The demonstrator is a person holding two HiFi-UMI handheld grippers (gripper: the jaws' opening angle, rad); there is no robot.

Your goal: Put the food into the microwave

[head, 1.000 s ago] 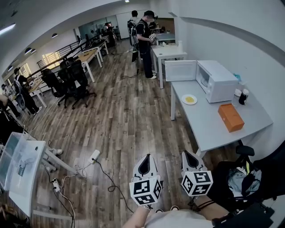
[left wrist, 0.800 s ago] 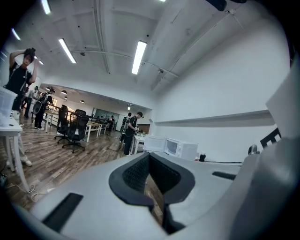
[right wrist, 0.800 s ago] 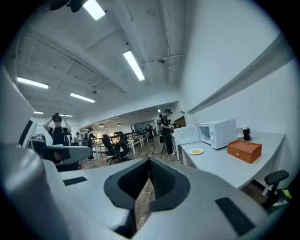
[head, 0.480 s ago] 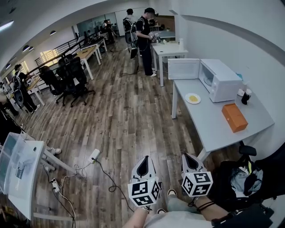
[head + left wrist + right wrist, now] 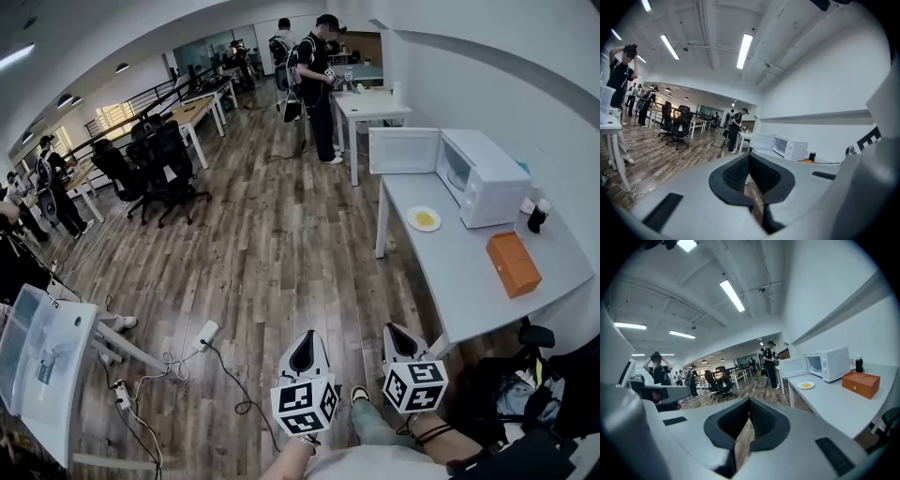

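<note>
A grey table (image 5: pixel 459 281) by the wall carries a white microwave (image 5: pixel 492 183) with its door open, a plate (image 5: pixel 412 218) of yellow food (image 5: pixel 426 219), an orange box (image 5: pixel 513 264) — and a small dark bottle (image 5: pixel 536 220).

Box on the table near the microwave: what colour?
The box is orange; the head view shows it best.

The microwave (image 5: pixel 483 183) and its door (image 5: pixel 403 150) are white. The food (image 5: pixel 425 219) is yellow, on a white plate (image 5: pixel 413 214) near the left edge of the pale grey worktop (image 5: pixel 459 281). The box (image 5: pixel 513 264) toward the worktop's right edge is orange. The left claw (image 5: pixel 307 336) and right claw (image 5: pixel 394 330) are light grey with black, finely textured pads (image 5: pixel 735 174). Each marker cube (image 5: pixel 305 403) is white with black square patterns. The floor (image 5: pixel 253 244) is brown-grey wood planking, and the chairs (image 5: pixel 159 155) are black.
</note>
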